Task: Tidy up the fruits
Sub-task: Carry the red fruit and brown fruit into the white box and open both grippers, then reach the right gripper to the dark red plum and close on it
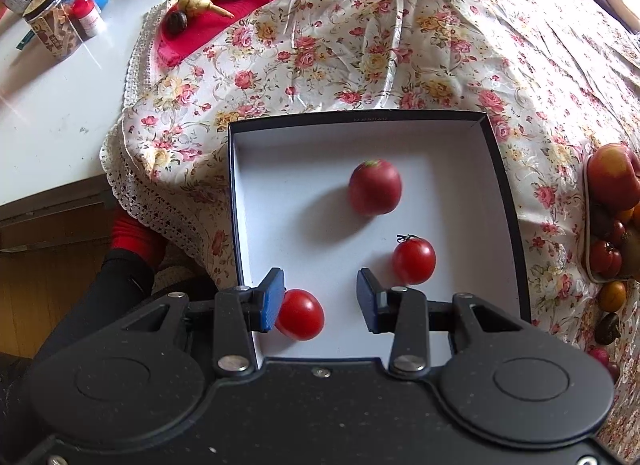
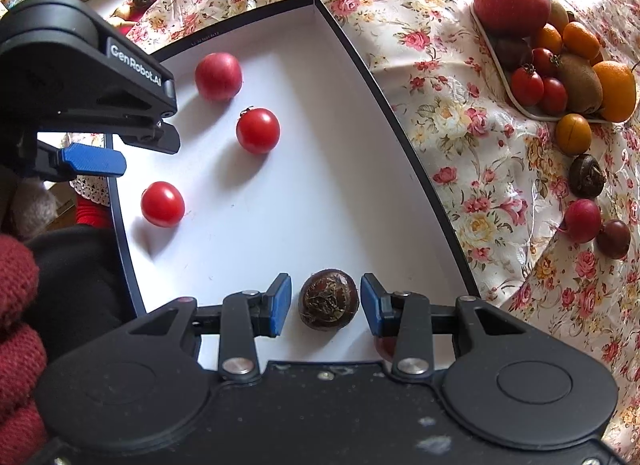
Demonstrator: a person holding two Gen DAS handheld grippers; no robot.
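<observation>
Over a shallow white box with a dark rim [image 2: 360,49] set on a floral-clothed worktop [image 1: 360,49], 2 hand-held grippers work at sorting fruit. The right hand-held gripper [image 2: 325,303] stands open, its blue pads either side of a dark brown, rough-skinned round fruit [image 2: 328,299] resting on the box floor at the near edge, with a gap showing on both sides, so nothing is gripped. The left hand-held gripper [image 1: 320,301] is also open and empty; a glossy red cherry tomato [image 1: 300,315] lies just beside its left pad in the box's near left corner. A second stemmed red cherry tomato [image 1: 414,261] sits toward the box's middle and a matte pinkish-red round fruit [image 1: 375,187] lies beyond it. Right of the box, a white tray heaped with an apple, oranges, kiwis and tomatoes [image 2: 516,105] waits, with 4 loose pieces on the cloth between it and the near edge. The step in hand appears to be setting the brown fruit down: to do it well, the right hand should lift straight up and back so neither pad nudges the fruit into rolling, then swing clear of the box's right wall toward the tray. The left hand should hold steady, away from its neighbouring tomato.
</observation>
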